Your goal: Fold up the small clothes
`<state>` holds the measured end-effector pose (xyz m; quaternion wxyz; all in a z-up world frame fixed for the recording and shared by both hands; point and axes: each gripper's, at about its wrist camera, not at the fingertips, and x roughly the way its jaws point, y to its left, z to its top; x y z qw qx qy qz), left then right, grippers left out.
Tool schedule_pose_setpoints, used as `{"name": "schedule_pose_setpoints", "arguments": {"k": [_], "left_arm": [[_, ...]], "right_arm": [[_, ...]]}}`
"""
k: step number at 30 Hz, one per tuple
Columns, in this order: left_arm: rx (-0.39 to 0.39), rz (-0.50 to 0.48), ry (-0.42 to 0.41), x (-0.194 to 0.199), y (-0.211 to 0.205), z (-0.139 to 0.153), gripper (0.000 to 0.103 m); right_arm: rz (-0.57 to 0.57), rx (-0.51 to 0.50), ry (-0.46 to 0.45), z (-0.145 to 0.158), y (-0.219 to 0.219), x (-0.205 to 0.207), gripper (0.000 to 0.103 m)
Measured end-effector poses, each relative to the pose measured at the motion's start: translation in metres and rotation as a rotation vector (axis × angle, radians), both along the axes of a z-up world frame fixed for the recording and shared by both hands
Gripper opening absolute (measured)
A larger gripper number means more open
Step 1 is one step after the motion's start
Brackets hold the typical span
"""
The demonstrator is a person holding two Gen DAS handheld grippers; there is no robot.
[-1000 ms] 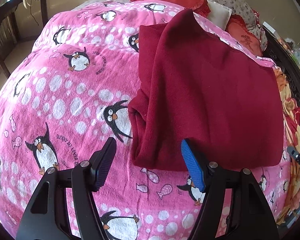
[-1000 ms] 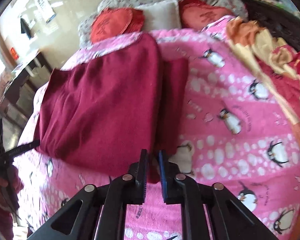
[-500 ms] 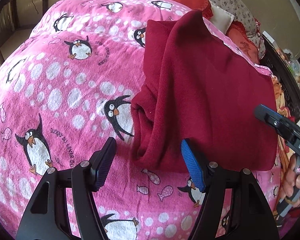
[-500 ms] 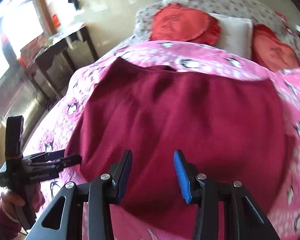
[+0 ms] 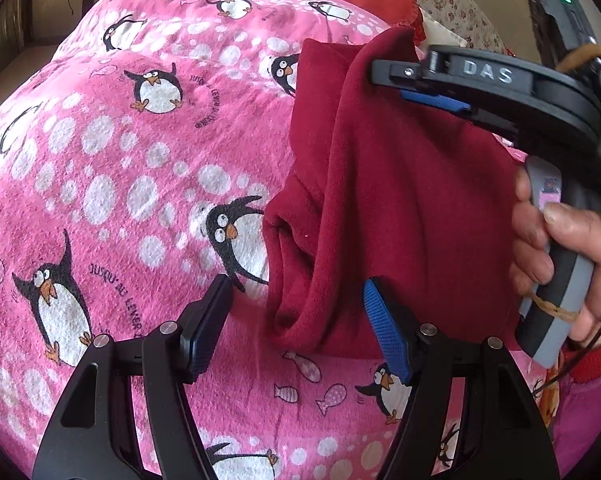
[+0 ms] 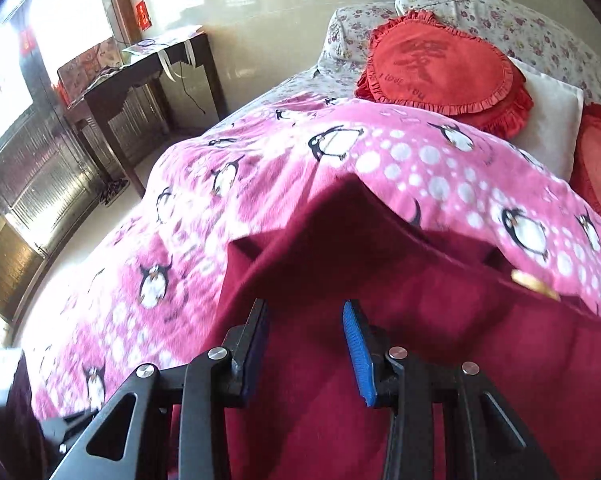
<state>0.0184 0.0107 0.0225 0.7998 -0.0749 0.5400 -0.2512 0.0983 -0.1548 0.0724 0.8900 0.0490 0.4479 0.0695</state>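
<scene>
Maroon fleece garment (image 5: 400, 200), already doubled over, lies on the pink penguin-print blanket (image 5: 120, 160) covering the bed. The left claw (image 5: 296, 320) hovers released, straddling the near bunched corner without pinching it. The right claw (image 6: 306, 340) hangs over the far edge, parted and empty. To fold cleanly, each claw should probably bite all layers at its corner, then lift together, keeping the edge taut.

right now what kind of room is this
Most likely a bedroom in a home. The work surface is a bed under a pink penguin blanket, with red heart cushions and a floral pillow at its head. A dark wooden side table stands by the wall.
</scene>
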Motion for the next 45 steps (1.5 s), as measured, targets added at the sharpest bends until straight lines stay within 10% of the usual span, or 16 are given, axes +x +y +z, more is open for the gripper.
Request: {"name": "schedule_pose_setpoints", "arguments": {"k": [9,15,25,30,35,45], "left_arm": [[-0.044,0.005,-0.005,0.005,0.006,-0.003,0.072],[-0.068,0.009,-0.004,0.011,0.007,-0.004,0.072],[-0.074,0.008,-0.007,0.009,0.015,-0.004,0.072],[-0.053,0.007,-0.012,0.008,0.01,0.0,0.072],[-0.036,0.01,-0.012,0.017,0.001,0.008,0.073],[-0.028,-0.061,-0.064,0.033,-0.024,0.003,0.082]], "right_arm": [[-0.034,0.018,0.077,-0.008,0.004,0.034,0.041],[-0.044,0.088,0.081,0.004,0.014,0.035,0.073],[-0.007,-0.279,0.104,-0.032,0.07,0.053,0.084],[0.017,-0.315,0.074,-0.029,0.066,0.044,0.051],[0.039,-0.103,0.094,-0.01,0.024,0.032,0.019],[0.038,0.057,0.103,0.0,0.002,0.022,0.017]]}}
